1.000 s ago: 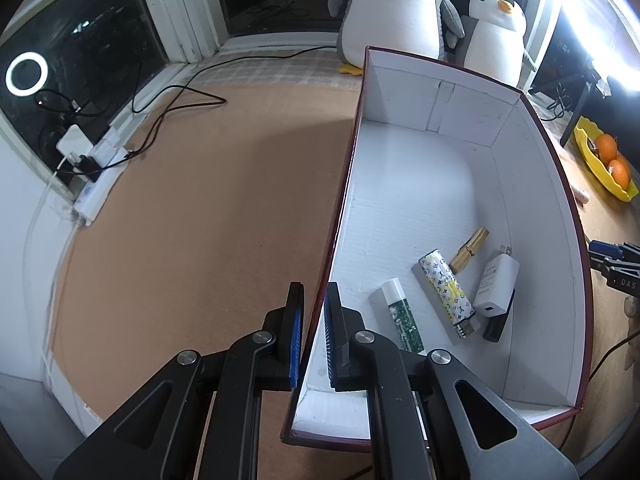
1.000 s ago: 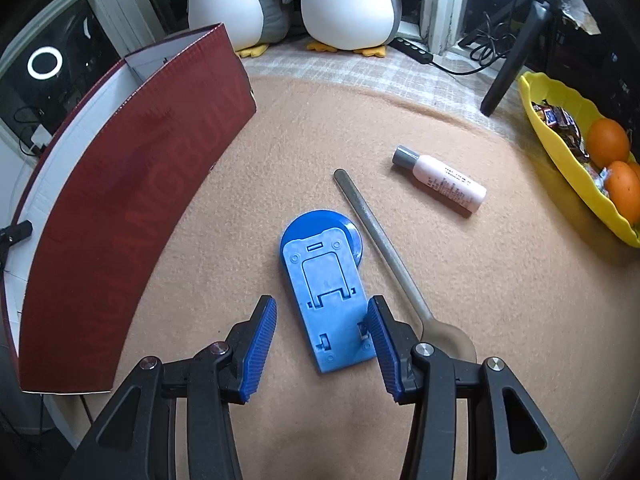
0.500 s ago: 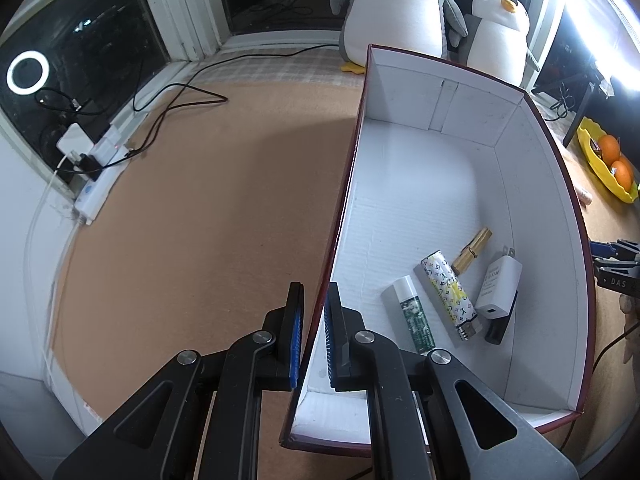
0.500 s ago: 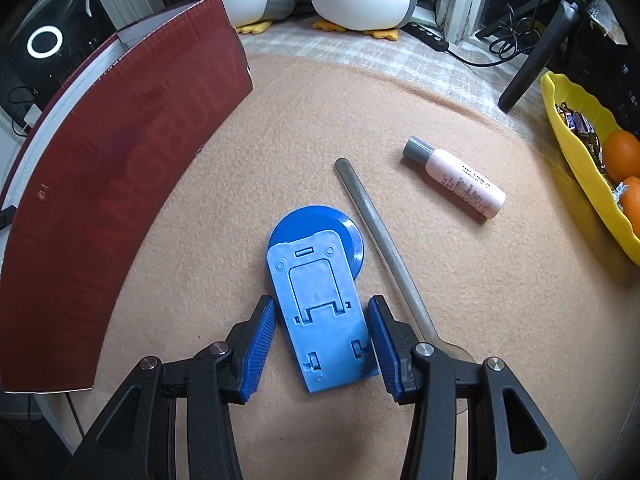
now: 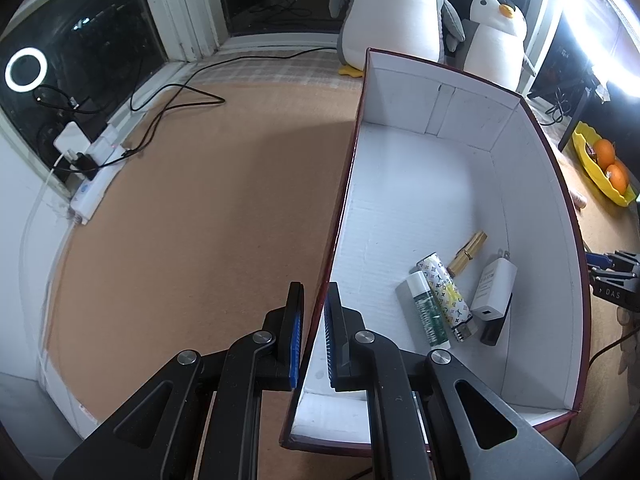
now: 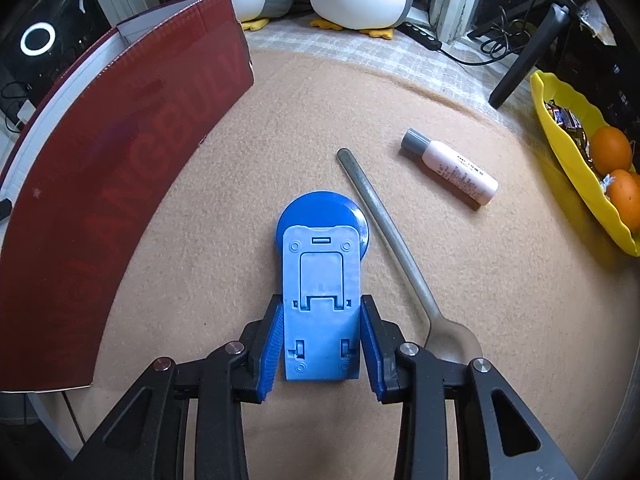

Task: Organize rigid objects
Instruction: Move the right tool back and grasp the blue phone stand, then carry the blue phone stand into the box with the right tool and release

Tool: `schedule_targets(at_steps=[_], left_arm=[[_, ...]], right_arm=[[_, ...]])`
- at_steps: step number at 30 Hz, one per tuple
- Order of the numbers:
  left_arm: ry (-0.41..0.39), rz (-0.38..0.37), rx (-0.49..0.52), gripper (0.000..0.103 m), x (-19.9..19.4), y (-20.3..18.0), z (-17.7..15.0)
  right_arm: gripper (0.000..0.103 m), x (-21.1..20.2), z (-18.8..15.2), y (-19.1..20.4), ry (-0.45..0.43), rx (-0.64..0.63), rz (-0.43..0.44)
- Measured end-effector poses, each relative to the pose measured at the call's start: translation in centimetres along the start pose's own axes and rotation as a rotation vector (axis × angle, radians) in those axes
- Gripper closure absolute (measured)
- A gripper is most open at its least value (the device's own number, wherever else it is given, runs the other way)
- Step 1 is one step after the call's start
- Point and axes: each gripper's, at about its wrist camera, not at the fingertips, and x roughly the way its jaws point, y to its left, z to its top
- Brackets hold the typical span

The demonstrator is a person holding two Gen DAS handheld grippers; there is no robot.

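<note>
My right tongs (image 6: 322, 344) have just been closing and now their blue pads press both long edges of the blue phone stand (image 6: 320, 292), which lies flat on the tan desk (image 6: 480, 300), its round base pointing away from me. A metal spoon (image 6: 384, 224) lies just beside it on the right, a small bottle (image 6: 452, 170) farther off. My left tongs (image 5: 312, 340) are pinching the near wall of the red box (image 5: 340, 216), one pad outside, one inside.
</note>
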Motion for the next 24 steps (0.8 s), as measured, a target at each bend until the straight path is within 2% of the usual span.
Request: schedule_targets(at_steps=[13,24], left_arm=[[-0.020,-0.043,-0.014,0.096,-0.5,0.6,-0.4],[-0.038,-0.077,-0.015,0.096,-0.8,1.2,-0.9]], right_arm=[[0.071,-4.0,-1.0,1.1,-0.077,0.057,0.016],[0.071,-9.6,0.3,6.5,-0.184,-0.004,0.055]])
